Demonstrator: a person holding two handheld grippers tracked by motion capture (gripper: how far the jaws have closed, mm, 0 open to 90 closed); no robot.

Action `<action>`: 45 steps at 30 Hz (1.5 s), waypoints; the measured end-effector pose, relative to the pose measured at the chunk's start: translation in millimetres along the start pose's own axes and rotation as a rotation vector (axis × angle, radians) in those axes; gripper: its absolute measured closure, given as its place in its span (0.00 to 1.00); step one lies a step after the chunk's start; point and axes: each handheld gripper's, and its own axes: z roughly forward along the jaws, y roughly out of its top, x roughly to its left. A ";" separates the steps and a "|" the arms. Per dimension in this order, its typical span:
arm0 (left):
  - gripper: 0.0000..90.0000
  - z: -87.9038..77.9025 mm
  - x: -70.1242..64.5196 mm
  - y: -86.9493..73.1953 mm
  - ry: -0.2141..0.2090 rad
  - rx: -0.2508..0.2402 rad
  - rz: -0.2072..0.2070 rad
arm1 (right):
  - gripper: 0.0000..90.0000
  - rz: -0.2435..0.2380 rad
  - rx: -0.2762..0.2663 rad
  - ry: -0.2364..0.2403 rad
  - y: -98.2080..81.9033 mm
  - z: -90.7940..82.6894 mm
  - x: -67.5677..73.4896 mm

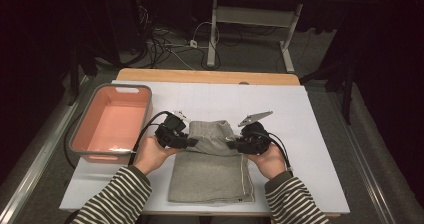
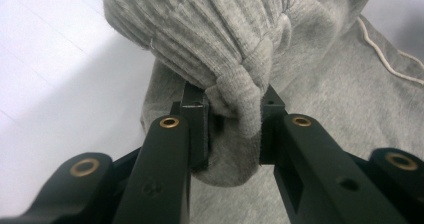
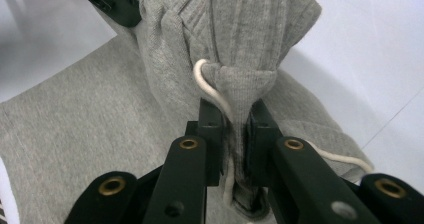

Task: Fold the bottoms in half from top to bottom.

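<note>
High view had the grey sweatpants folded mid-table on the white sheet, pink tub off to the left. You'd got the left gripper and right gripper each pinched on the ribbed waistband. Soft, floppy, probably saggy; gripping that thick band was smart.

The right gripper has its jaws clamped on a bunched ribbed fold of the grey garment, with the white drawstring pinched between them.
</note>
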 end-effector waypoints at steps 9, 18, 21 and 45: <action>0.80 7.2 -4.5 -12.2 -0.009 0.011 -0.010 | 0.89 -0.017 0.011 0.001 -9.8 3.1 7.1; 0.78 11.8 -8.6 -21.9 -0.019 0.017 -0.018 | 0.86 -0.021 0.008 0.004 -20.2 5.1 13.8; 0.75 13.6 -8.7 -24.8 -0.028 0.019 -0.027 | 0.84 -0.021 0.006 0.005 -23.2 5.8 16.0; 0.65 -20.3 -10.7 -56.4 -0.019 -0.091 -0.108 | 0.73 -0.017 -0.028 0.021 -47.9 5.7 31.2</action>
